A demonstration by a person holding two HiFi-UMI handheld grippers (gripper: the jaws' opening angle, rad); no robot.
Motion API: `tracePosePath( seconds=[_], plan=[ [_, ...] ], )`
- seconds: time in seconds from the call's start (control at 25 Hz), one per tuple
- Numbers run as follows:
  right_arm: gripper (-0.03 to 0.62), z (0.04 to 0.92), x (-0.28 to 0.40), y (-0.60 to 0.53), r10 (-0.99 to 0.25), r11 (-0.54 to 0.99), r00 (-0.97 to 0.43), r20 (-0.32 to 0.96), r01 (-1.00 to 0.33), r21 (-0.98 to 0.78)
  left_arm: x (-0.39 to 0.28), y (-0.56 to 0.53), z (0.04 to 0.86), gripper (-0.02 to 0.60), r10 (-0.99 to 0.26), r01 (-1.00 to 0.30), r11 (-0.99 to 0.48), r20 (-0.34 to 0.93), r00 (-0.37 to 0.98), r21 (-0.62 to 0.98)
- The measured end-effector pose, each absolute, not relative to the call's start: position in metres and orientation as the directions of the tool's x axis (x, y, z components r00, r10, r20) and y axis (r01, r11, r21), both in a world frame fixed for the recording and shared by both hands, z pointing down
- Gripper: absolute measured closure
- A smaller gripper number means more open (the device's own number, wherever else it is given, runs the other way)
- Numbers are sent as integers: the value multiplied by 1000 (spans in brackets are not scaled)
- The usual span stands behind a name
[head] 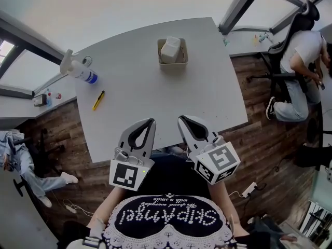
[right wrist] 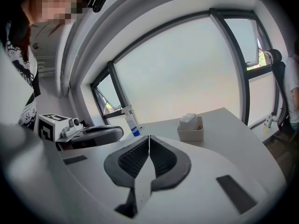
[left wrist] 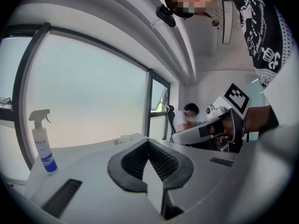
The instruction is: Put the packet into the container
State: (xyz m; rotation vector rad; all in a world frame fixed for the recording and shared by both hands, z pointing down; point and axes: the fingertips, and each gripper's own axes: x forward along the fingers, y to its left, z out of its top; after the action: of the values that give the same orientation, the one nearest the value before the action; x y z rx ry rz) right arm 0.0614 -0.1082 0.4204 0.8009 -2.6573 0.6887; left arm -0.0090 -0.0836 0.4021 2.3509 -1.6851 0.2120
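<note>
The packet (head: 170, 49) sits in the container (head: 173, 64) at upper centre of the grey worktop (head: 207, 87), with its lower part hidden by the walls. The left tongs (head: 149, 123) and right tongs (head: 183, 121) are both closed and empty at the worktop's lower edge. A spray bottle (head: 78, 69) and a yellow pen (head: 98, 100) are at left. On the wood floor (head: 259, 134), a seated person (head: 301, 61) is cut off at the right edge.

A pale grey table (head: 135, 113) stands on dark wood-plank floor (head: 259, 118) in the middle of the head view. Large dark-framed windows (right wrist: 187, 78) give flat daylight. At the upper right a person (head: 303, 48) sits in a black office chair (head: 310, 10) by another desk (head: 243, 39).
</note>
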Motion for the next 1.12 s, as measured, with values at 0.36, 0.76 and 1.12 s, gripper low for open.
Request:
tracePosePath(
  seconds=[0.36,0.76,1.12],
  plan=[
    [579,422,62,-108,-446,726,-803,396,-583,-364,-9,-87,406,574,-899,-938,-321,267,346,134],
    [579,420,62,-105,-445,730,-807,388,-578,-364,-10,-85,407,574,-901,-940,-314,272,339,134],
    [579,420,61,-104,-449,730,-803,392,-583,-356,-13,-85,407,574,-902,-940,-312,269,338,137]
  ],
)
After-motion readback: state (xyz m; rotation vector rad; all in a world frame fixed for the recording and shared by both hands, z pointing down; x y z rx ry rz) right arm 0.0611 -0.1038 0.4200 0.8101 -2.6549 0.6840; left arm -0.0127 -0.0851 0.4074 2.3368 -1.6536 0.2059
